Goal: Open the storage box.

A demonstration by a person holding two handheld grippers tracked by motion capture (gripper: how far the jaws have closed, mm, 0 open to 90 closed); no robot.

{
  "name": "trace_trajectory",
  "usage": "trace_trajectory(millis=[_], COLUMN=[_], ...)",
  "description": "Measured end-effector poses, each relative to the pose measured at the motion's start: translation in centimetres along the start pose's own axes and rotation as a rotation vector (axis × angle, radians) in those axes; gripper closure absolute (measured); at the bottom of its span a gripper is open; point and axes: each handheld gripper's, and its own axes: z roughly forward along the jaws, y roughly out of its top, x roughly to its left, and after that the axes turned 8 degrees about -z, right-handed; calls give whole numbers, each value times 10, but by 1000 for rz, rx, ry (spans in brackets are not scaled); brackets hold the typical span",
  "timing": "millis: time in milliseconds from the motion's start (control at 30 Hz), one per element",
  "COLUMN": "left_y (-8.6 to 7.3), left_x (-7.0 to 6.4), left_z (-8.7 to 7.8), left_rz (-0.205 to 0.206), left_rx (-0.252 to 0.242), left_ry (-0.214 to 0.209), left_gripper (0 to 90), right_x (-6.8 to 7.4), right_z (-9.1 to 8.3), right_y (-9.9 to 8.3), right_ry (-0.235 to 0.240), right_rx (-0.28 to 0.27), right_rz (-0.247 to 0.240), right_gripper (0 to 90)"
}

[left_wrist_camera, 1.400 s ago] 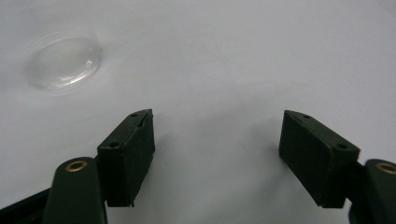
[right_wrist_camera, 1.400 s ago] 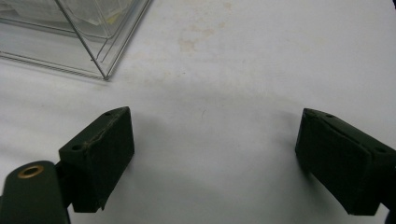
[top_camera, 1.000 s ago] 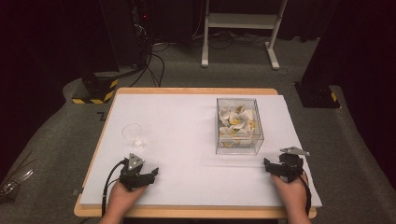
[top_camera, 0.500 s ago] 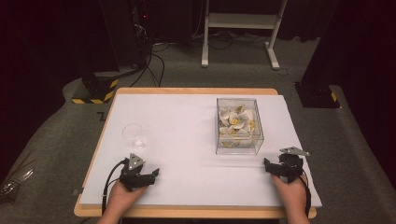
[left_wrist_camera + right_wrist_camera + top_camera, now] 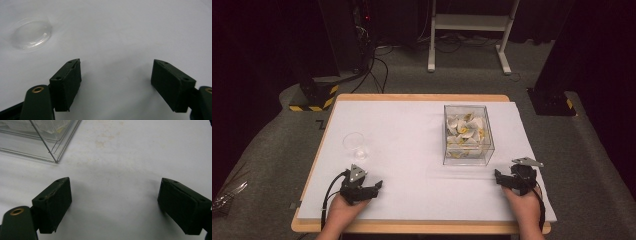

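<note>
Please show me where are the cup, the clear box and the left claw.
cup [image 5: 355,145], high view, on its clear side wall.
box [image 5: 468,156], high view, on its near wall.
left claw [image 5: 371,187], high view, midway between its open fingertips.

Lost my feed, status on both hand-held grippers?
Left hand-held gripper open, empty. Right hand-held gripper open, empty. Clear box and cup untouched. Nothing in the way.

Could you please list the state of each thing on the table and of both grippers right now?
Clear cup: upright, looks empty, untouched.
Clear box: upright, top open, filled with white and yellow pieces.
Left hand-held gripper: open, empty, over the white cover.
Right hand-held gripper: open, empty, near the box corner.
</note>
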Motion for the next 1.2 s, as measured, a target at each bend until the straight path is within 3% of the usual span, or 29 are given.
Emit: trace_trajectory(millis=[333, 367, 533, 1200], left_y=[0, 0, 0, 0], left_x=[0, 0, 0, 0], left_z=[0, 0, 0, 0], left_rz=[-1, 0, 0, -3], left_rx=[0, 0, 0, 1], left_ry=[1, 1, 2, 0], left_gripper=[246, 246, 246, 246], right_x=[-1, -2, 0, 14], right_z=[-1, -4, -12, -30], right_y=[0, 0, 1, 2], right_ry=[5, 1, -1, 1], right_rx=[-4, -24, -62, -101], right_rz=[4, 12, -10, -45], right_gripper=[127, 128, 129, 129])
